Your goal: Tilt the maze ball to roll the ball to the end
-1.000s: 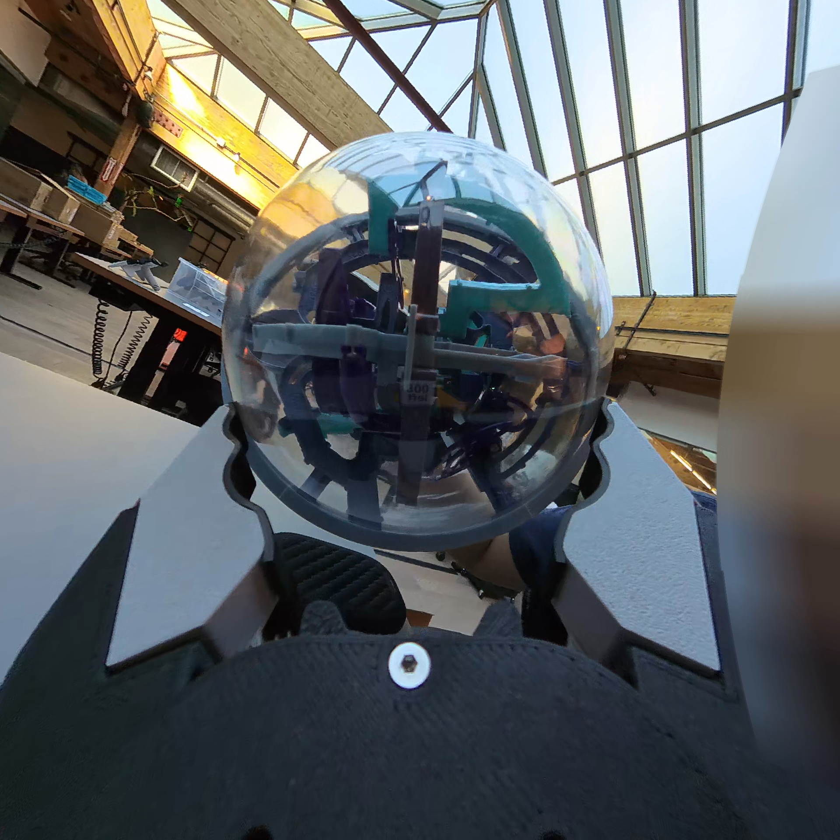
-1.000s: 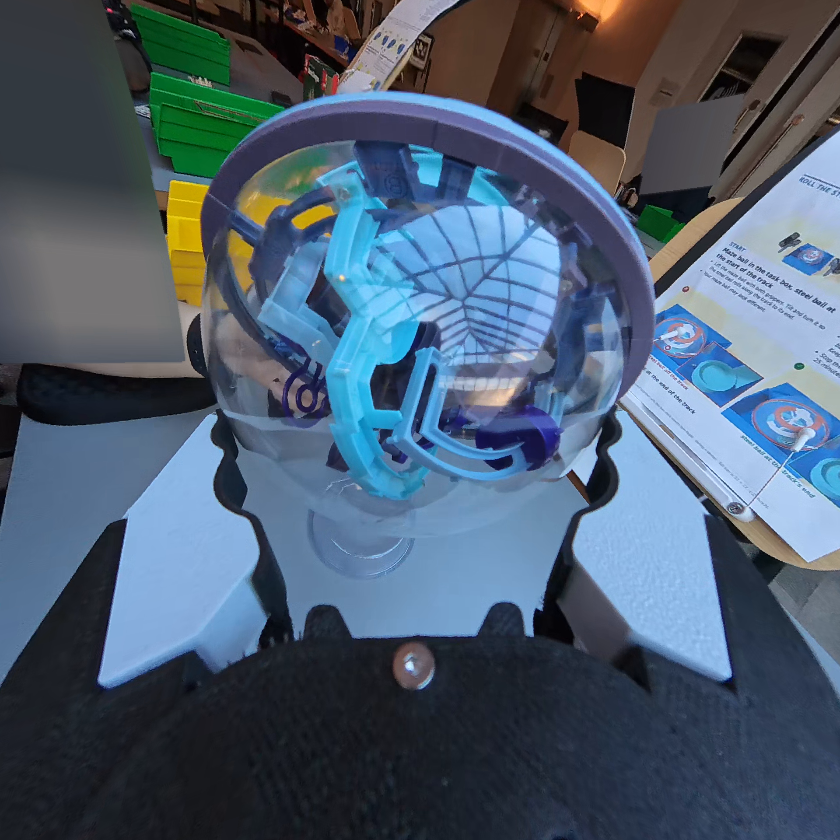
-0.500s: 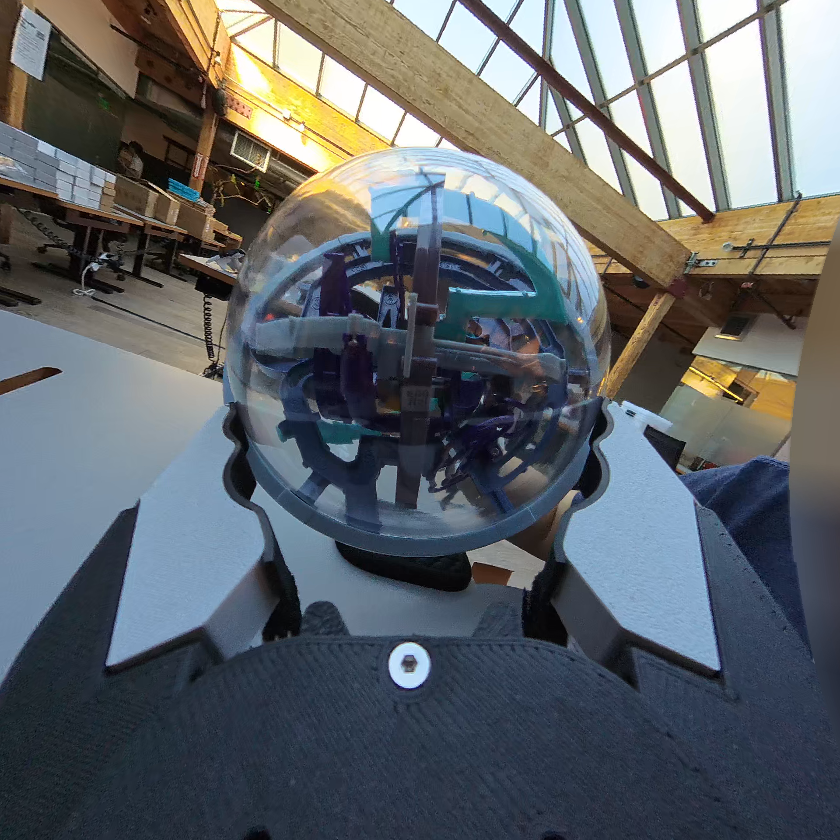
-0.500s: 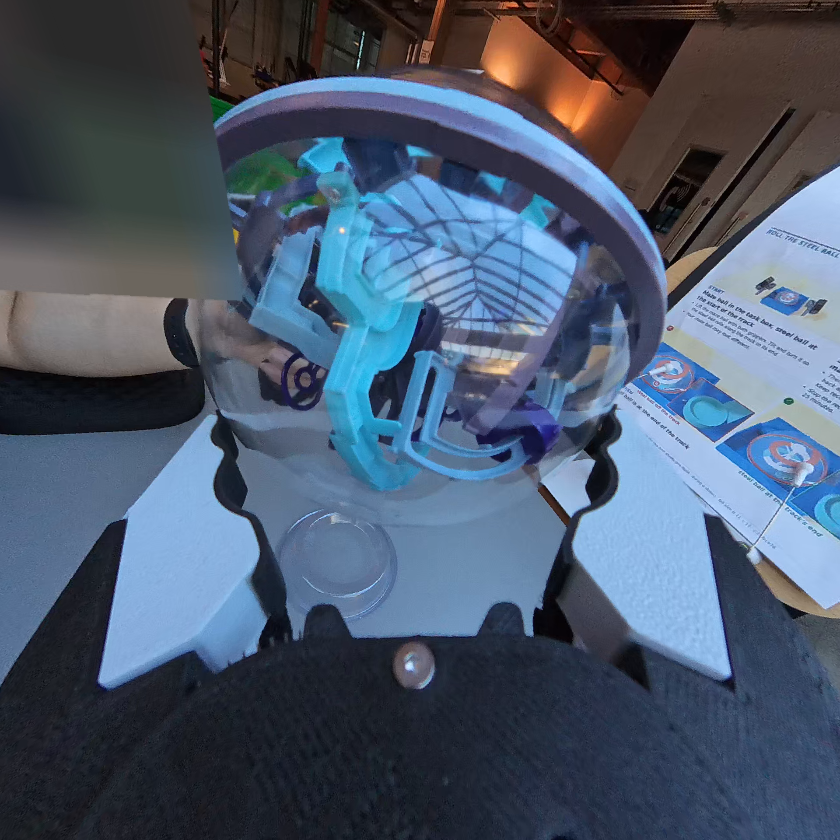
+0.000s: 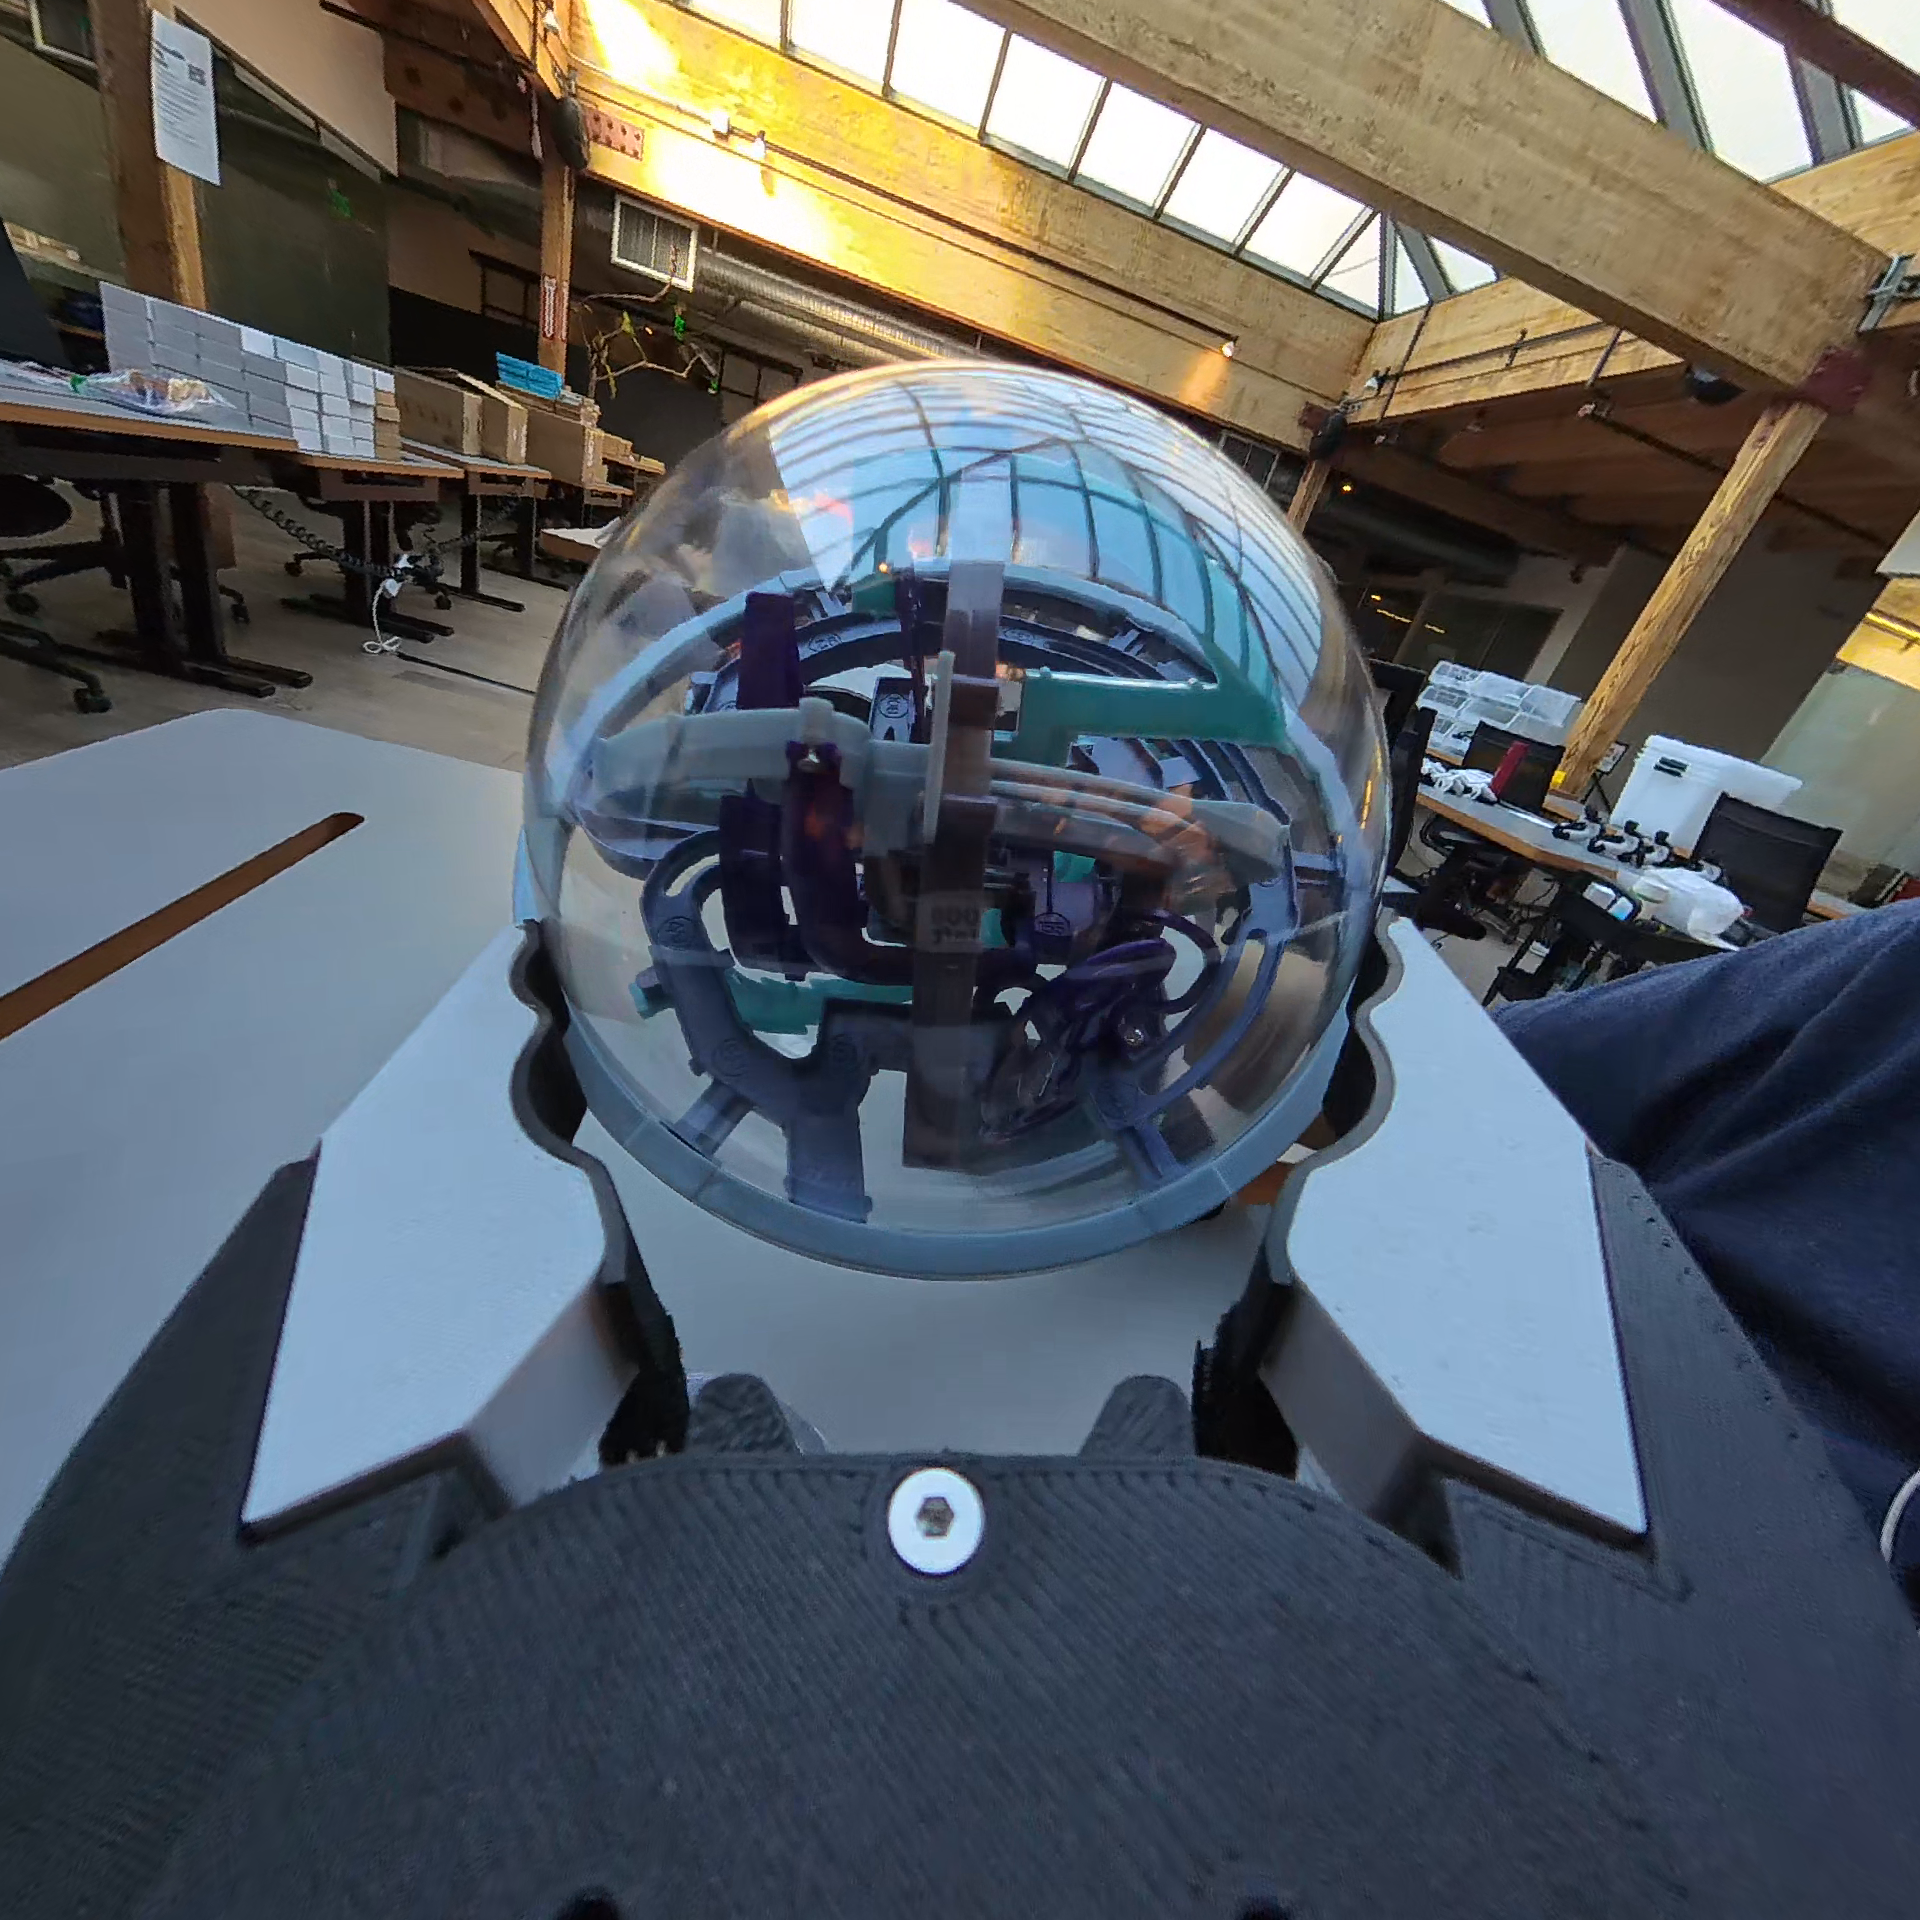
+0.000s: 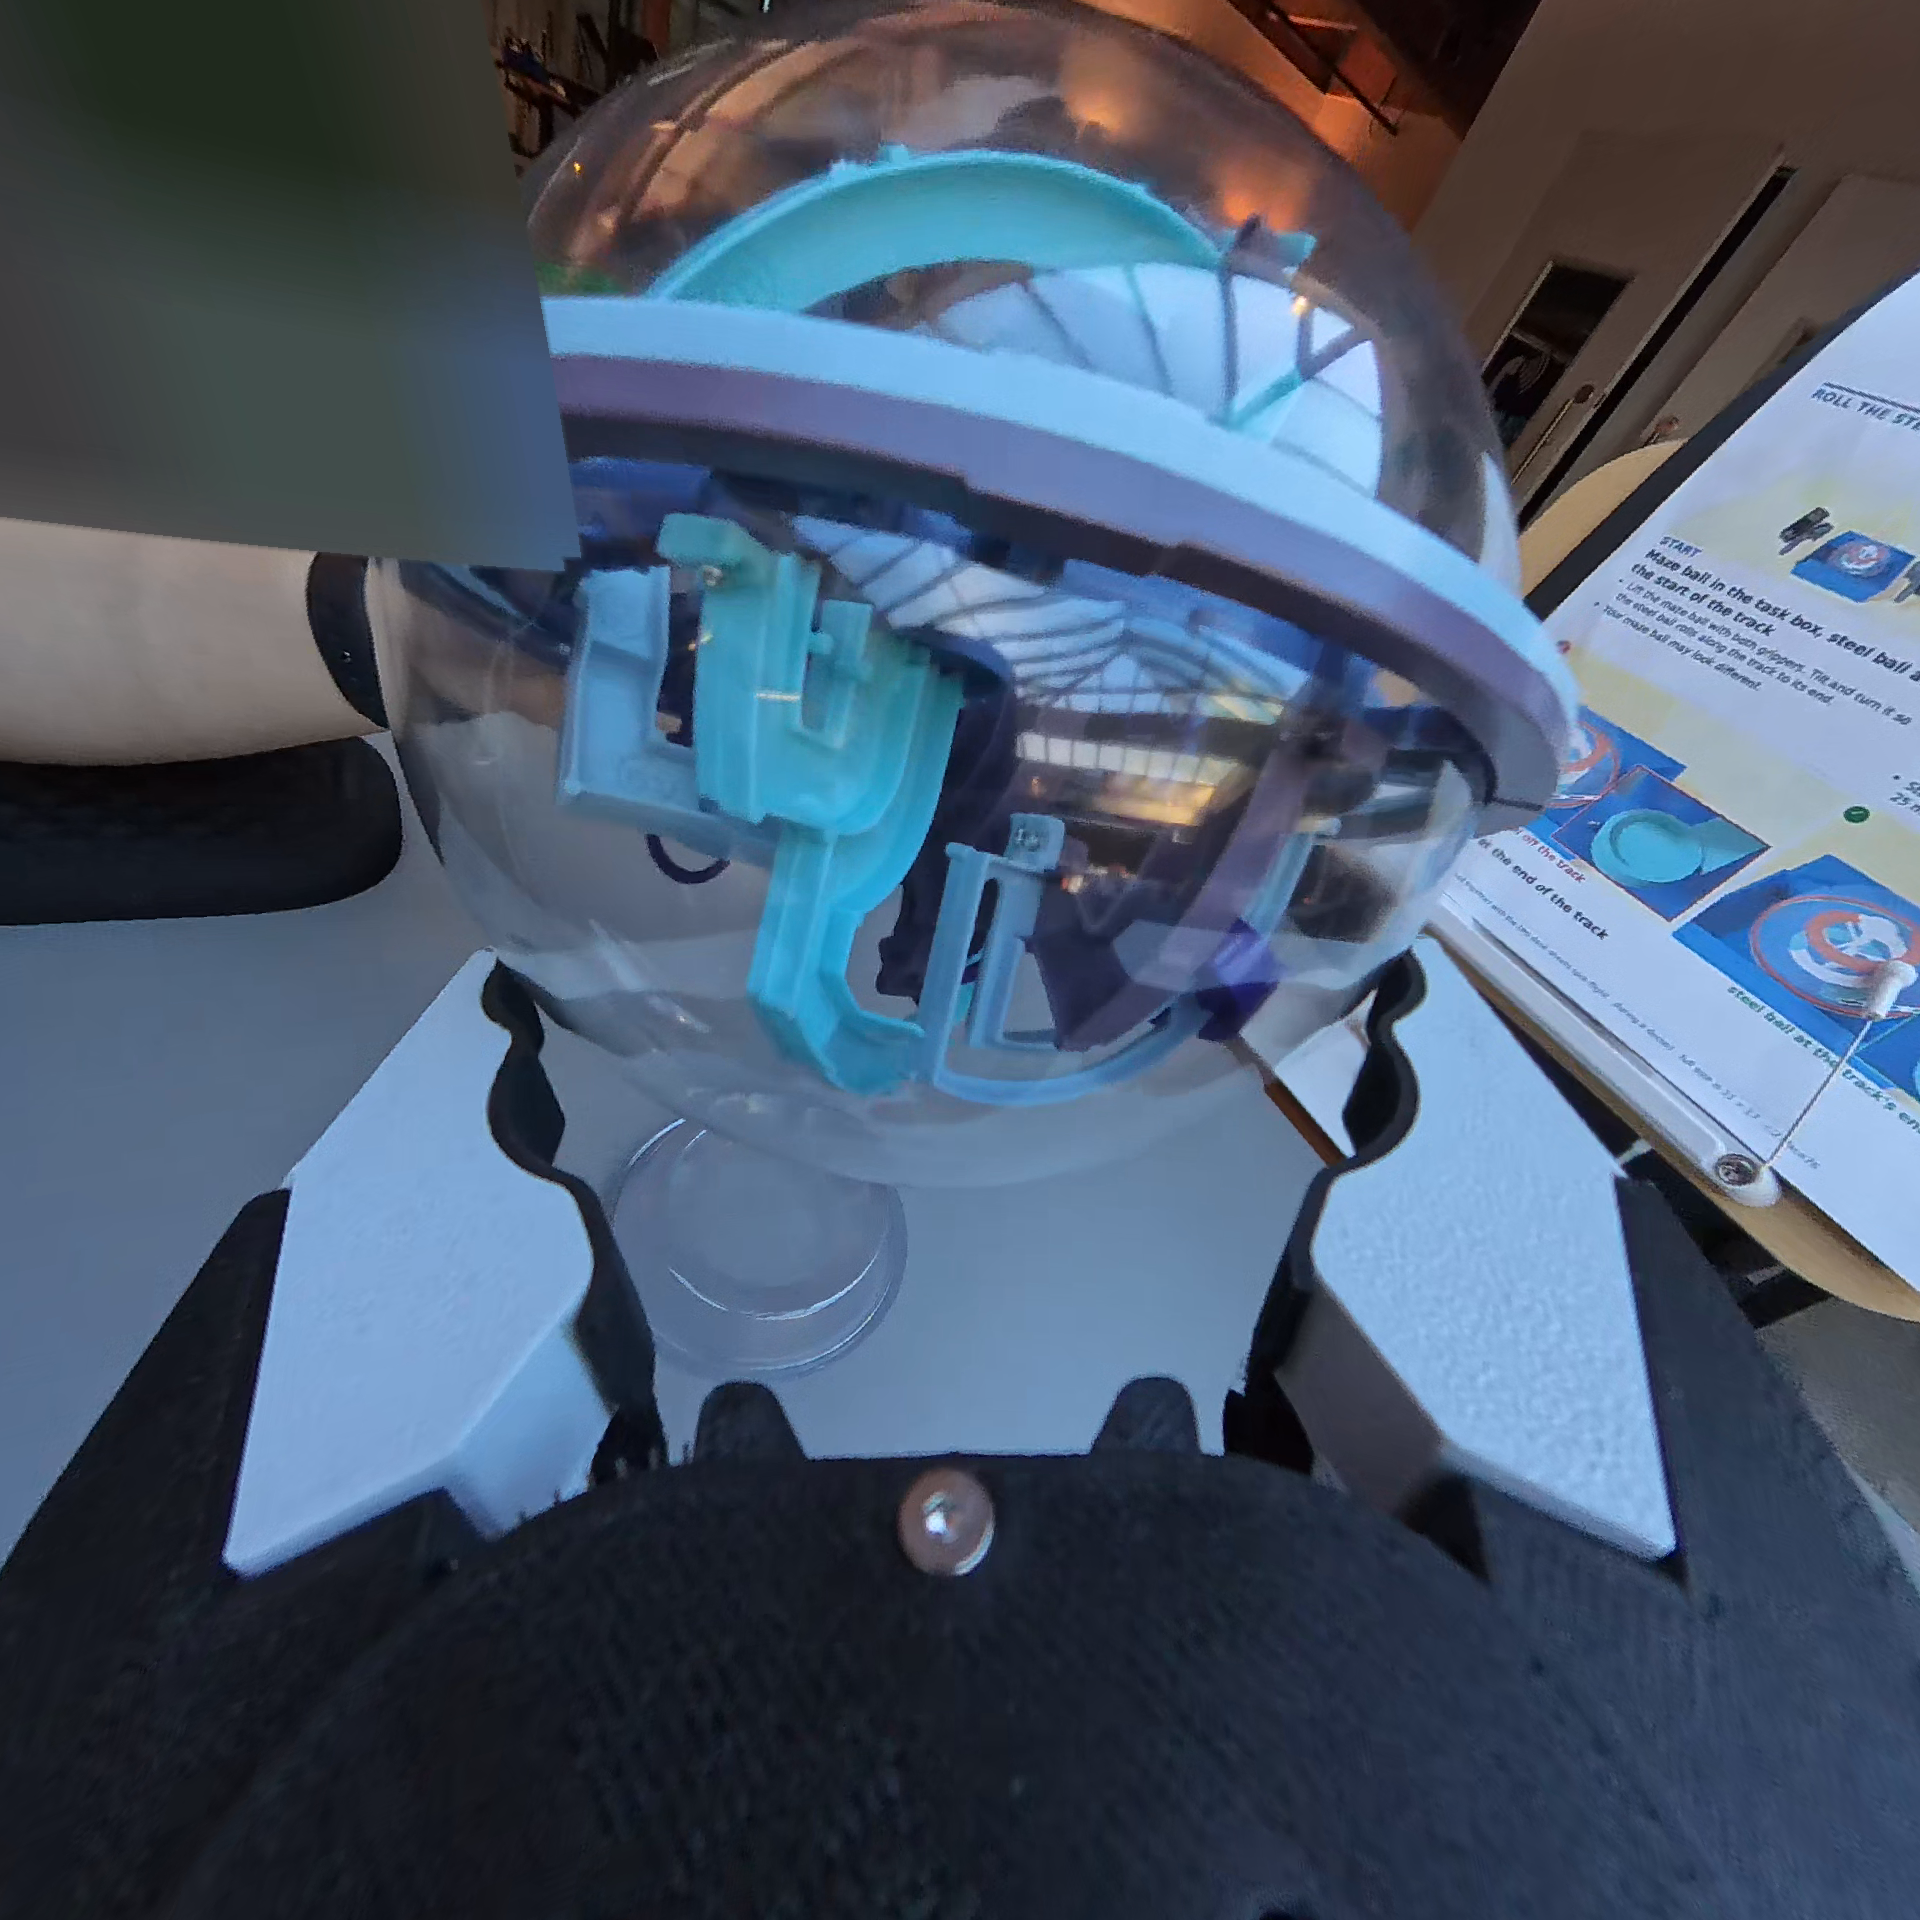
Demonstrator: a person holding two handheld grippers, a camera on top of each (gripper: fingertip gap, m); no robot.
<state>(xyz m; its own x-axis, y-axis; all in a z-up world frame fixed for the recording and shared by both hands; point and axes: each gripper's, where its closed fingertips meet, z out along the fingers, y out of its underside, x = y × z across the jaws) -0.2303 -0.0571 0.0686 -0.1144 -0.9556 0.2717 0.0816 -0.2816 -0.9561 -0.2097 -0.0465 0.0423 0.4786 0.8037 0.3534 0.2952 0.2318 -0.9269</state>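
Between the two tools, above the grey bench [image 5: 208, 987], the maze ball [image 5: 956, 810] hangs clear of its small clear stand [image 6: 758, 1278], which sits on the bench just below it. Left tool [image 5: 951, 1049] and right tool [image 6: 951, 1049] each pinch the clear shell from opposite sides, fingers [image 5: 436, 1226] pressed to its curve, so it can be turned any way without slipping. Its seam ring [image 6: 1039, 457] slants, likely to tip a track downhill. I cannot pick out the small steel ball. An instruction sheet [image 6: 1714, 727] stands propped at the right.
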